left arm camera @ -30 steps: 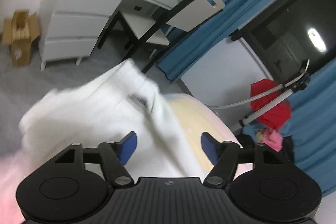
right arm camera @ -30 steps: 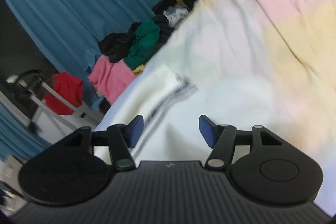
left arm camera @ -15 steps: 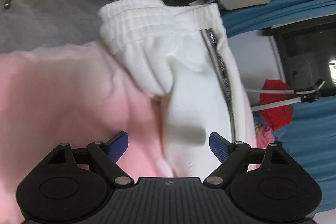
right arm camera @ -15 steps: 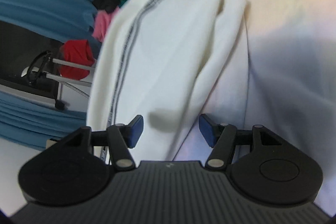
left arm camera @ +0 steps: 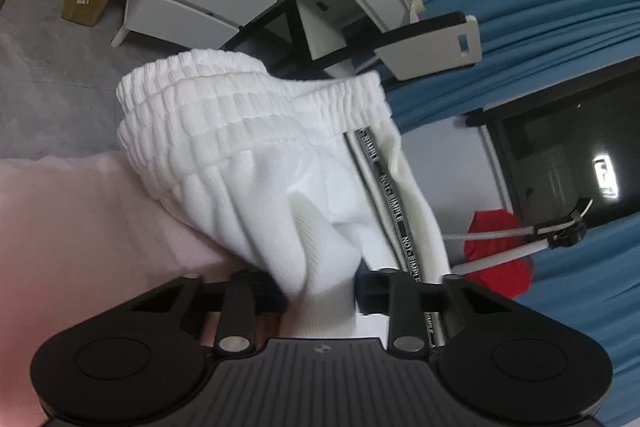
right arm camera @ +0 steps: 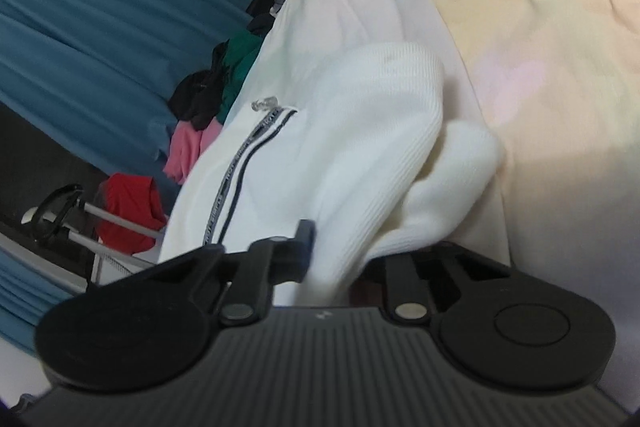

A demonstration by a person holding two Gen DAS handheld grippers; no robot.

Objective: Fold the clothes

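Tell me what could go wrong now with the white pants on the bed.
The left gripper jaws are closing on a thick bunch of the white pants; extra layers may get caught and spoil the fold. The right gripper pinches only a narrow ridge of fabric, which might slip. The bedcover could be dragged along too.

Each pair of tongs, the left tongs and the right tongs, is built in matte black, with a ribbed central plate. Round discs are set at 4 and 8 o'clock, silver screws at the arm pivots, and dark blue pads are fitted.
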